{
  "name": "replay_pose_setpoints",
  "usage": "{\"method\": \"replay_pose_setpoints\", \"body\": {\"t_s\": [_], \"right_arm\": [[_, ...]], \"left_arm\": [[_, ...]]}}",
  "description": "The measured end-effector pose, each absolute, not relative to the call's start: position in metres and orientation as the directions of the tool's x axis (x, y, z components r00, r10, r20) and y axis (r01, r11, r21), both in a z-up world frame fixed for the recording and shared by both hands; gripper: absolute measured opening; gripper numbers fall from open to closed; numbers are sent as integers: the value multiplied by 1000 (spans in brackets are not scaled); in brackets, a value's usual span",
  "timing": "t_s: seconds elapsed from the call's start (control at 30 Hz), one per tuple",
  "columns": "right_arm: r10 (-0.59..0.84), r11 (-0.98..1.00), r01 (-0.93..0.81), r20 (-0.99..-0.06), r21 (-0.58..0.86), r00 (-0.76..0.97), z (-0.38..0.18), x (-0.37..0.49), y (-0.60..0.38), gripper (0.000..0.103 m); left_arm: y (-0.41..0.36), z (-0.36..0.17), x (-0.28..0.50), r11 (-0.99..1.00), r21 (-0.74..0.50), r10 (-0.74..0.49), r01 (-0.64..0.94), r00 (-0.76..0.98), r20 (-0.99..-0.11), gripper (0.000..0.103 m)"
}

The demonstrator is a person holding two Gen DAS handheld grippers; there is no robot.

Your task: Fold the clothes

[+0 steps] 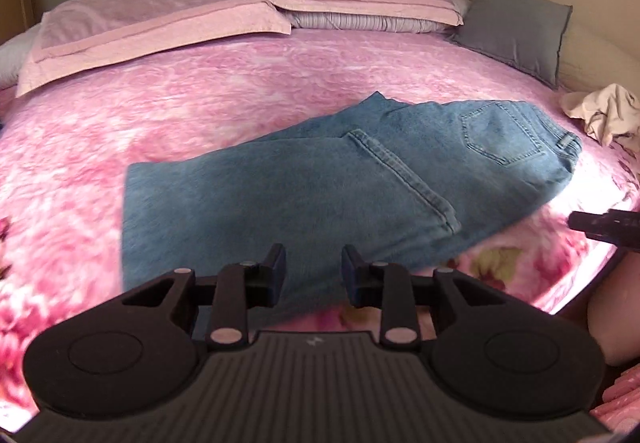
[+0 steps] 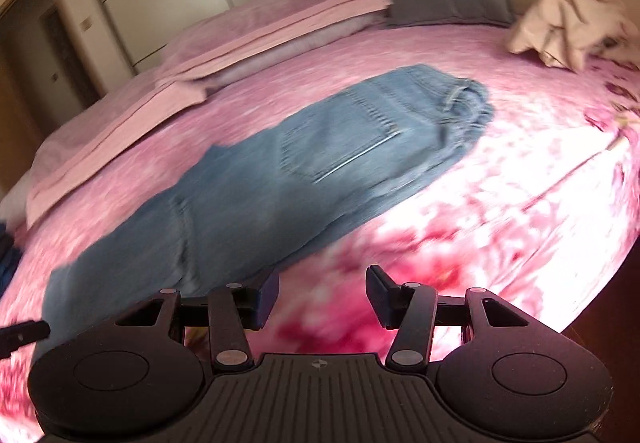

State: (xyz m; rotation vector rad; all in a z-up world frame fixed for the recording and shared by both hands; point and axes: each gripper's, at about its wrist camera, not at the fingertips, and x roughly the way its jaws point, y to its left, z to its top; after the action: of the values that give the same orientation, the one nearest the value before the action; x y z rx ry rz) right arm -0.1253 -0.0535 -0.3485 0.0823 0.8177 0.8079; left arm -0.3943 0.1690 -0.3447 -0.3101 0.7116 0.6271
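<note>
Blue jeans [image 1: 320, 187] lie flat on the pink floral bedspread [image 1: 160, 115], folded lengthwise, back pocket up, waistband to the right and leg hems to the left. My left gripper [image 1: 313, 275] is open and empty, hovering above the jeans' near edge. In the right wrist view the jeans [image 2: 280, 171] stretch from lower left to upper right. My right gripper [image 2: 322, 297] is open and empty over the bedspread just in front of the jeans' near edge. Its tip shows at the right edge of the left wrist view [image 1: 604, 227].
Pink pillows [image 1: 160, 19] and a grey cushion [image 1: 516, 27] lie at the head of the bed. A crumpled cream garment [image 1: 600, 111] sits at the right, also in the right wrist view [image 2: 568, 19]. The bed's near edge [image 2: 560, 303] drops to dark floor.
</note>
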Motion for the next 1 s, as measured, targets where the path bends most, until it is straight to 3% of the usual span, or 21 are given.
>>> {"method": "replay_pose_setpoints", "body": {"t_s": [0.17, 0.37, 0.6, 0.83, 0.9, 1.0], "right_arm": [[713, 691, -515, -591, 507, 376, -366, -75, -66, 52], [764, 641, -321, -534, 698, 363, -386, -3, -96, 52], [782, 580, -133, -504, 804, 366, -406, 66, -111, 52], [783, 593, -210, -496, 777, 375, -403, 73, -89, 51], [758, 627, -233, -513, 743, 403, -404, 67, -86, 24], [671, 739, -362, -570, 568, 474, -390, 49, -66, 20]], "left_arm": [[201, -384, -373, 751, -81, 375, -655, 524, -765, 27], [209, -372, -385, 742, -146, 346, -655, 560, -753, 24], [229, -371, -400, 683, -264, 295, -681, 588, -753, 23], [239, -376, -409, 637, -345, 267, -690, 617, -740, 23], [242, -377, -414, 624, -367, 262, -690, 628, -733, 23], [245, -374, -423, 609, -383, 271, -694, 636, -722, 23]]}}
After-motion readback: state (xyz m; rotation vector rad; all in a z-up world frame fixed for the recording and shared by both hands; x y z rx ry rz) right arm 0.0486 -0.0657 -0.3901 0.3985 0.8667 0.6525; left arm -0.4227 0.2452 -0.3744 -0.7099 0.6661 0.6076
